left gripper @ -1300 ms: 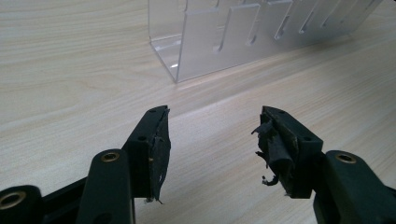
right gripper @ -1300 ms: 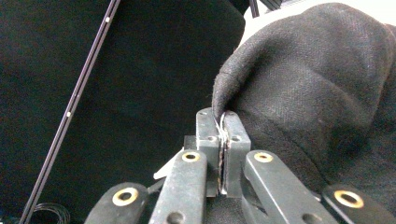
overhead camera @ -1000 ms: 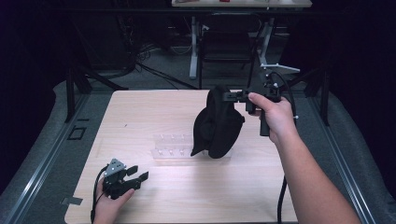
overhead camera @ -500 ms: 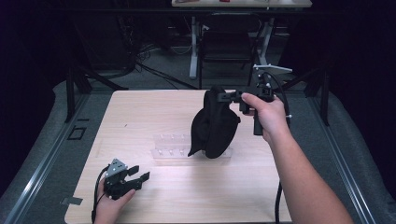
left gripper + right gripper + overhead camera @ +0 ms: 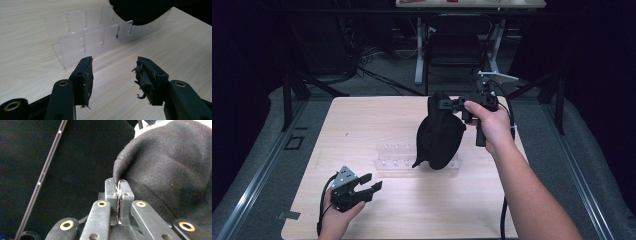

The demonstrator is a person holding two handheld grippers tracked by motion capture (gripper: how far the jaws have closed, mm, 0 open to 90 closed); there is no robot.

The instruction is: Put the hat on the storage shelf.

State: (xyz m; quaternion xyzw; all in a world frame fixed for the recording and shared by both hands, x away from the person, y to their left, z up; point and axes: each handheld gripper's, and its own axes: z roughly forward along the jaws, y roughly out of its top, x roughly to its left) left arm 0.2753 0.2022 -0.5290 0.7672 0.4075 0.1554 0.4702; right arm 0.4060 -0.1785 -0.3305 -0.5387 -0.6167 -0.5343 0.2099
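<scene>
Right gripper is pinching the top edge of a black cap, jaws pressed flat together on a fold of the fabric; the right gripper view shows the same pinch with cloth bunched just above the jaw tips. The grip is high and at the rim, so the cap hangs freely below it, crown sagging down over the right end of the clear plastic rack on the wooden table. Whether the cap's lower edge touches the rack or the table cannot be told from the high view; in the left gripper view the dark fabric overlaps the far end of the rack, close above or against it. Holding by one edge looks deliberate: it lets the cap drape and open so it can be lowered onto the slotted rack. Left gripper sits low at the near left of the table, well apart from the cap, jaws spread and empty, pointing toward the rack. In its own view the gripper shows worn pads with nothing between them. It looks parked as a standby, probably ready to steady the rack or catch the cap's loose side.
</scene>
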